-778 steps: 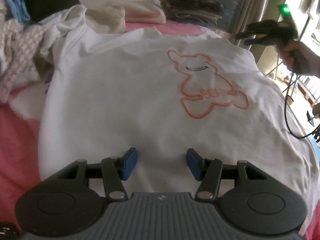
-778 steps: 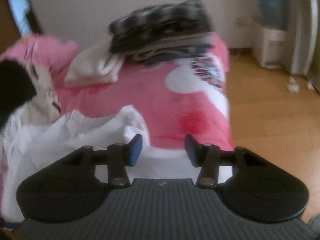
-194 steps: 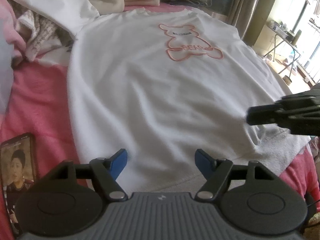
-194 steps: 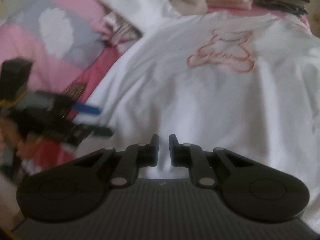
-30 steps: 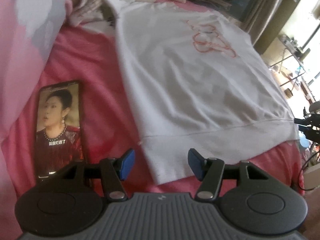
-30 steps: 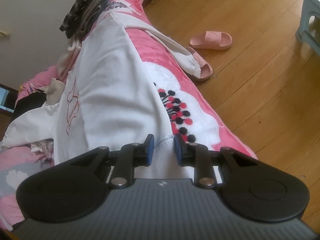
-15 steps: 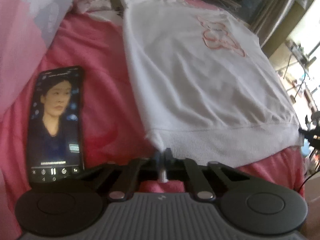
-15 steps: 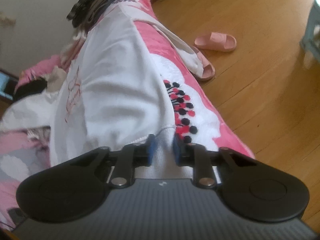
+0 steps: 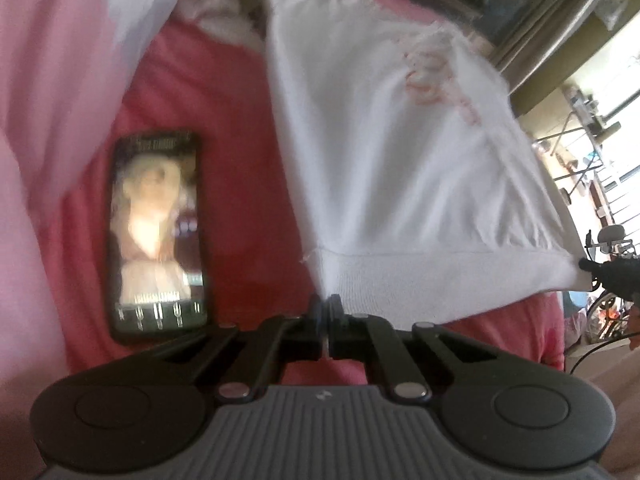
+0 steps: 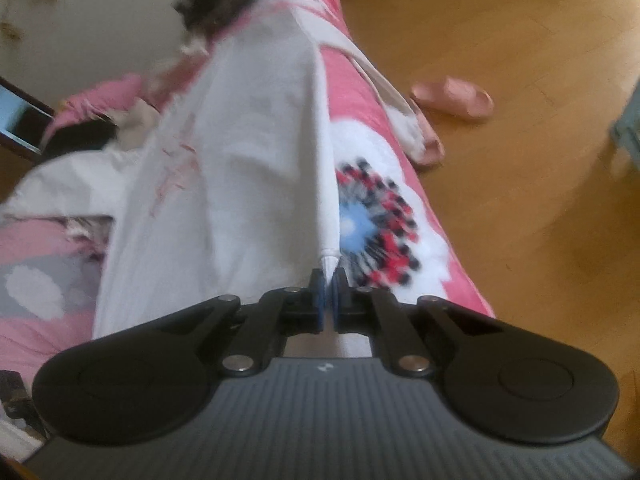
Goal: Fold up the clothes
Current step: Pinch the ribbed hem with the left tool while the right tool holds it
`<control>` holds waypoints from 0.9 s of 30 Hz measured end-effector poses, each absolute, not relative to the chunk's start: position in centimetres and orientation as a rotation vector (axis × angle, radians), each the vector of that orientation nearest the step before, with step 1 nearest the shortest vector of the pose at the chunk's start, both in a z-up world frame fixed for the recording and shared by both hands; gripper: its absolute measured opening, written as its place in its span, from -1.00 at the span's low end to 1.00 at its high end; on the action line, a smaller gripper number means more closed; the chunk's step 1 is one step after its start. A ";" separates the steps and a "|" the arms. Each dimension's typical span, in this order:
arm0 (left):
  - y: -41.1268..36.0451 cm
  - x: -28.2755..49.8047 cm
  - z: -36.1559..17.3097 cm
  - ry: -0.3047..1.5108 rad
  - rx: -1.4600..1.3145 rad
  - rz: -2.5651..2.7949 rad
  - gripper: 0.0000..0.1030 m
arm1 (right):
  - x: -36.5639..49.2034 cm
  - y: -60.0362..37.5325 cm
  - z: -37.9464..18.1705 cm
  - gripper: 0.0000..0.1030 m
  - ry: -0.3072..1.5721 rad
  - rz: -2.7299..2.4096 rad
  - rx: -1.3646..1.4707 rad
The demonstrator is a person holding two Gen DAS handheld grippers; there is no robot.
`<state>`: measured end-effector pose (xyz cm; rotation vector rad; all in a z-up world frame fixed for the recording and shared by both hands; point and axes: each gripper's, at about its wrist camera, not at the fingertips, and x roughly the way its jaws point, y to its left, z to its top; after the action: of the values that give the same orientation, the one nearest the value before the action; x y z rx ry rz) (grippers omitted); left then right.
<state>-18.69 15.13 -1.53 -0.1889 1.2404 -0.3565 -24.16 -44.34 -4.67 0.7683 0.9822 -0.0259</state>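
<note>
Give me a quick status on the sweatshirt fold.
Left hand-held gripper shut on white sweatshirt hem corner. Right hand-held gripper shut on opposite hem corner, hem off the bed. Phone on pink blanket beside sweatshirt, clear of it.

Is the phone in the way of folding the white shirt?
No. The phone lies beside the white sweatshirt on the pink blanket, not on it. Left gripper and right gripper already pinch its hem corners.

A pink bed (image 9: 240,128) carries a white sweatshirt (image 9: 400,168) across the frame's centre and a phone (image 9: 158,236) at left.
</note>
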 end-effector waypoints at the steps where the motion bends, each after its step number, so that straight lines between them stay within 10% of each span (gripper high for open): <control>1: 15.1 -18.9 -1.7 1.251 -0.181 -0.357 -0.95 | -24.3 -44.3 -4.7 -0.96 0.983 -0.026 0.777; 27: 14.1 -17.3 -0.6 1.149 0.011 -0.306 -0.59 | -25.6 -45.5 -4.1 -0.63 1.010 -0.186 0.593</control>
<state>-17.33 14.10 -0.62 0.0105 1.1494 -0.3063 -25.63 -45.48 -4.09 0.5933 1.0104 -0.1863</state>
